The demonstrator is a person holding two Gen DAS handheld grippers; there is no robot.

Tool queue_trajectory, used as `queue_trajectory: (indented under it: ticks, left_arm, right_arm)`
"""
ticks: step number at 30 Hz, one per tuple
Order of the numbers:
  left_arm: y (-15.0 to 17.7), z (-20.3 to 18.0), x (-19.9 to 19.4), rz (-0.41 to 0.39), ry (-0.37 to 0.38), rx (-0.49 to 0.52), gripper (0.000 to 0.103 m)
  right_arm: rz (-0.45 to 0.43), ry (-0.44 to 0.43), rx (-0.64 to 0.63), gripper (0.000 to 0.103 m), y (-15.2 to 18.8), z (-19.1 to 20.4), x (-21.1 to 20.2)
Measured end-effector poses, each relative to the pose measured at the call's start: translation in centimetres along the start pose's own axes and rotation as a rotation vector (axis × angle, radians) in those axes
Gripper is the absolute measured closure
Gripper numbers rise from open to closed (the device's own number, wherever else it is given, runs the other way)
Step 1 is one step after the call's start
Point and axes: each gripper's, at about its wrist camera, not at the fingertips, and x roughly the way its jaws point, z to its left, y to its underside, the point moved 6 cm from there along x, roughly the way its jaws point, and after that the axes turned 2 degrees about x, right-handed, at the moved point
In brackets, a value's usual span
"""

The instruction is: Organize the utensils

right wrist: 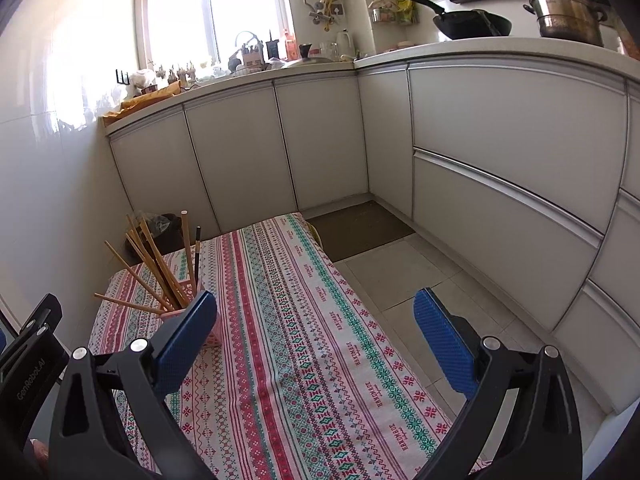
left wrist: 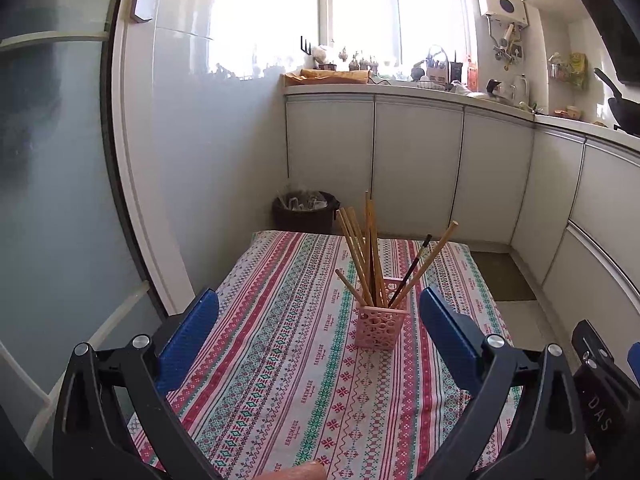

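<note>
Standing upright on the patterned tablecloth (left wrist: 280,360), the pink holder (left wrist: 380,326) carries wooden chopsticks (left wrist: 370,248) while left gripper (left wrist: 318,320) and right gripper (right wrist: 316,320) gape wide, empty.

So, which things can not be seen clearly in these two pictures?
- Pink holder, right wrist view: mostly hidden behind the right hand-held gripper finger.
- Chopsticks, left wrist view: lower ends hidden inside the holder.
- Bin, left wrist view: contents too small to tell.
- Windowsill items, both views: washed out by glare.
</note>
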Motion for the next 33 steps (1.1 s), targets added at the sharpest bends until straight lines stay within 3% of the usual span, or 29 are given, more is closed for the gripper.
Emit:
queue_trajectory:
  ticks: [14,18,23,27,30,32,33]
  left_arm:
    - [0.2,-0.3,0.2,0.016,0.002,0.011,0.007]
    - [0.0,-0.3,0.2,0.003,-0.033,0.039,0.007]
    - [0.0,-0.7,-0.2,-0.026,-0.023,0.058,0.009]
    - [-0.3,-0.9,-0.9,-0.061,0.003,0.050,0.017]
    - [-0.4,-1.0,-1.0,-0.068,0.004,0.058,0.015]
    - [-0.3,-1.2,-1.0,-0.066,0.001,0.062,0.007]
    - [-0.3,-1.2,-0.9,-0.059,0.006,0.063,0.007]
  right_arm:
    - [0.007,-0.009,0.001,0.007,0.1,0.0,-0.1]
    - [0.005,-0.008,0.002,0.007,0.1,0.0,-0.2]
    - [0.005,-0.007,0.003,0.007,0.0,0.0,-0.3]
    - [0.001,-0.006,0.008,0.007,0.0,-0.2,-0.3]
    - [-0.002,-0.004,0.010,0.007,-0.1,-0.3,-0.4]
    - [-0.001,-0.004,0.012,0.007,0.0,-0.5,-0.4]
    - [-0.001,-0.004,0.014,0.007,0.0,-0.5,-0.4]
